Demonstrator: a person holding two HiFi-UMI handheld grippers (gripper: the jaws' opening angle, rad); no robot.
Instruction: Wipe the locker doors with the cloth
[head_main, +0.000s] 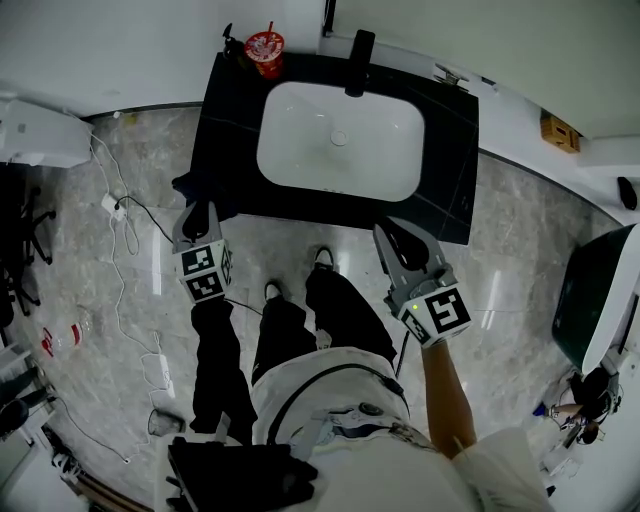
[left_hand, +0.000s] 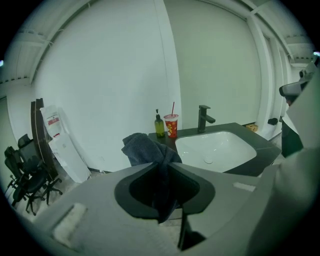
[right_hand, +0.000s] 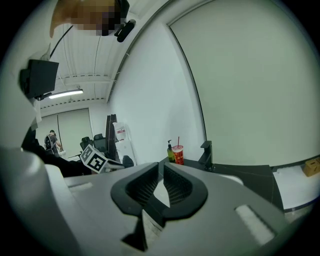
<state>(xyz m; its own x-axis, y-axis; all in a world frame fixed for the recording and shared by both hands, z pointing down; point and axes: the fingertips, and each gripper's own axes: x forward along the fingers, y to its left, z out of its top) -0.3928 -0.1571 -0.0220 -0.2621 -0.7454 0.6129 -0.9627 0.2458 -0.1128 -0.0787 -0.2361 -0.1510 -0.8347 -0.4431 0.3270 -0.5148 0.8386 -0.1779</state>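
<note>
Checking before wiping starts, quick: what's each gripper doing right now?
Left gripper: closed on the dark cloth.
Right gripper: closed, nothing between its jaws.

right gripper, jaws together, red cup beyond

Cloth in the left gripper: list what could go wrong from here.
The cloth is pinched by a narrow part in the left gripper; the bunched rest could slip out. The cup and bottle stand at the counter corner near it; a swing might topple them. Cables on the floor invite a trip.
</note>
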